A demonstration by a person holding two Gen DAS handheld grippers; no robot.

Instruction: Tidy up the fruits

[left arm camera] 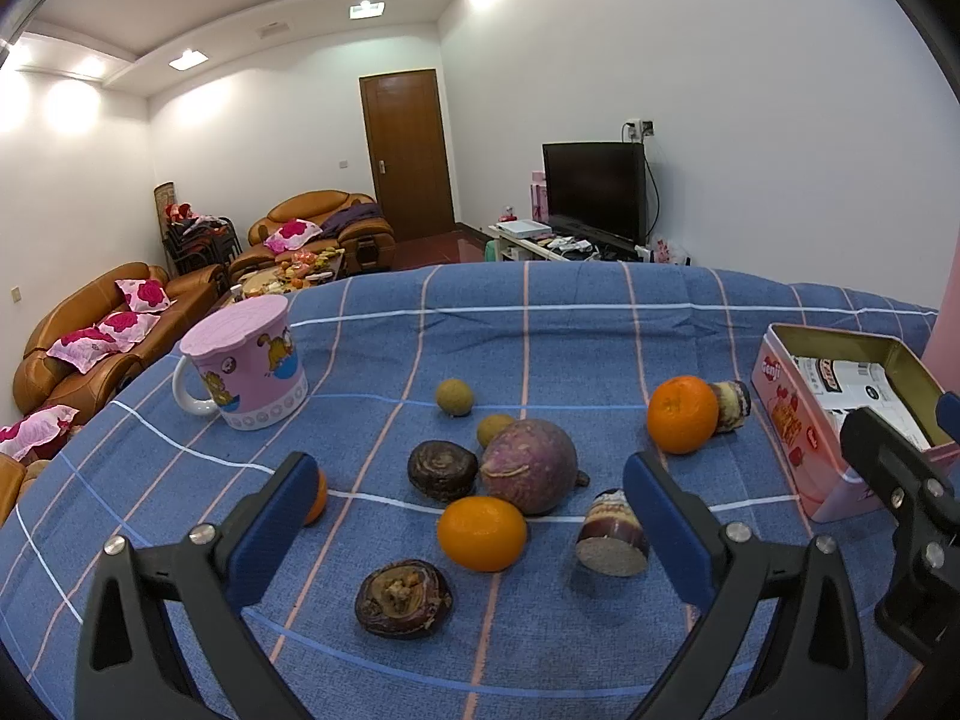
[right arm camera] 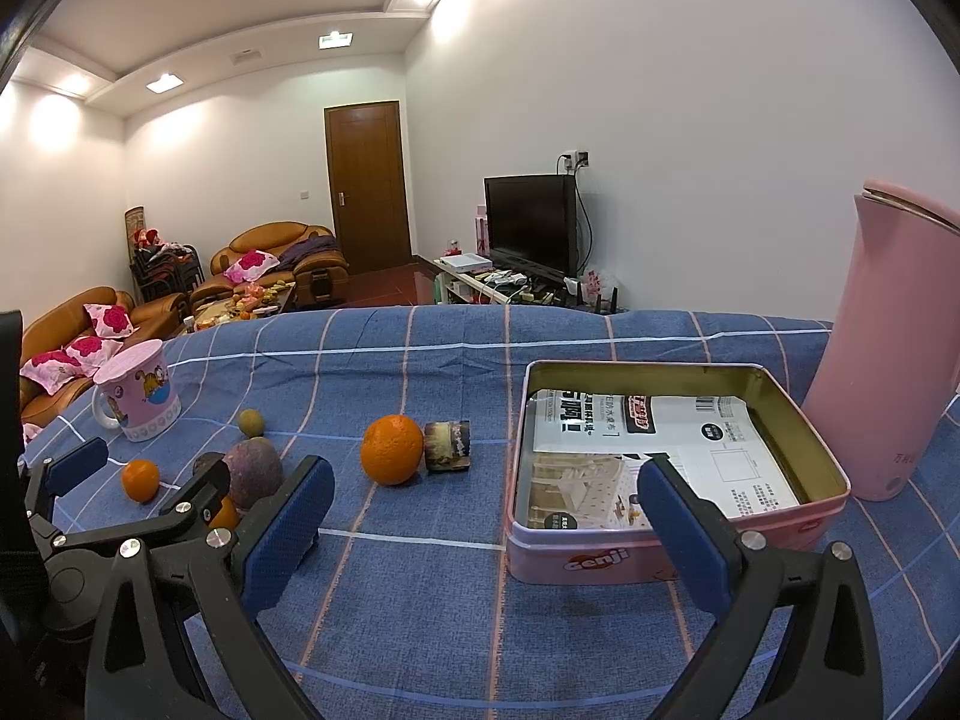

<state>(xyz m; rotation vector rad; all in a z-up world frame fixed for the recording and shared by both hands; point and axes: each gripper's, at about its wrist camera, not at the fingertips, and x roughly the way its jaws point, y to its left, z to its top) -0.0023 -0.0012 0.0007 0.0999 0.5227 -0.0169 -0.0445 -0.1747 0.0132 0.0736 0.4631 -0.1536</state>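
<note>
Blue checked cloth on the desk holds loose fruit beside an open pink tin box.
Both hand-held grippers, left and right, are wide apart and empty; the round orange fruit could roll away if bumped.

Matt woven tablecloth; glossy metal tin holding paper.
</note>
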